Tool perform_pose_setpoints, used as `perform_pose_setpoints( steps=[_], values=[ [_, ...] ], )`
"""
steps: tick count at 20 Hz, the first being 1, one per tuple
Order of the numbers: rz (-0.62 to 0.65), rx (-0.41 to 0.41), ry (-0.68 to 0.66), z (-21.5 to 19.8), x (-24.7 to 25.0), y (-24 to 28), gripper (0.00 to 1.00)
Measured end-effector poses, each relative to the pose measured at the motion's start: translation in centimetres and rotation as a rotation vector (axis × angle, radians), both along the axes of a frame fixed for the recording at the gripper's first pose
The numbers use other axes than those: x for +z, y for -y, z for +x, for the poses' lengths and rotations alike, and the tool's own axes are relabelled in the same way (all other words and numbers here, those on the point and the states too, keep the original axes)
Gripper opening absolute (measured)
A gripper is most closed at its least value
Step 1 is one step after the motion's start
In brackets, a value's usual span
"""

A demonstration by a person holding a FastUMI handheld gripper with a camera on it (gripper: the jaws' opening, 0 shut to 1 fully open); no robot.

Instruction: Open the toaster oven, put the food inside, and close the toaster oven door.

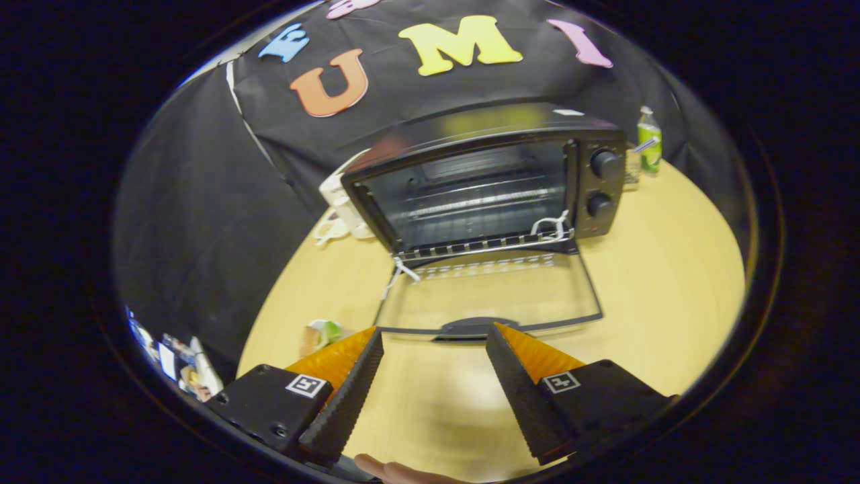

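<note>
Two tool (433, 336) fingers spread, toaster oven (484, 181) unbranded.

Glossy black metal is seen on the toaster oven (484, 181), clear glass on its door (490, 292), pale smooth wood on the table (665, 269).

I'm working in a staged booth, not a real kitchen: black cloth (201, 222) walls off a bare wooden bench (672, 269) carrying one toaster oven (484, 181).

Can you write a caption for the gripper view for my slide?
Open gripper faces the oven, door down, food beside its fingers.
</note>
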State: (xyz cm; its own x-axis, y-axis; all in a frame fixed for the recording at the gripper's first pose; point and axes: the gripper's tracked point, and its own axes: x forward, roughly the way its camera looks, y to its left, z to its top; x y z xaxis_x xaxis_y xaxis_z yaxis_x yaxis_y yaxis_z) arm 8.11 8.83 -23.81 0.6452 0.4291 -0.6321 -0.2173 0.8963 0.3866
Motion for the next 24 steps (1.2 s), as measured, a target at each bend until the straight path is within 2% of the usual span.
perform_pose_setpoints(
  steps=[5,8,11,12,15,19,24],
  values=[
    [0.190,0.250,-0.183,-4.6,-0.5,-6.3,0.98],
    [0.218,0.321,-0.247,-5.8,-1.2,-8.1,0.96],
    [0.198,0.328,-0.263,-5.7,-1.8,-9.2,0.94],
    [0.203,0.308,-0.265,-5.2,-1.8,-9.4,0.93],
    [0.228,0.262,-0.303,-3.7,-2.6,-9.6,0.84],
    [0.266,0.300,-0.390,-4.3,-3.4,-10.7,0.77],
    [0.270,0.293,-0.389,-3.8,-3.7,-10.9,0.62]
  ],
)
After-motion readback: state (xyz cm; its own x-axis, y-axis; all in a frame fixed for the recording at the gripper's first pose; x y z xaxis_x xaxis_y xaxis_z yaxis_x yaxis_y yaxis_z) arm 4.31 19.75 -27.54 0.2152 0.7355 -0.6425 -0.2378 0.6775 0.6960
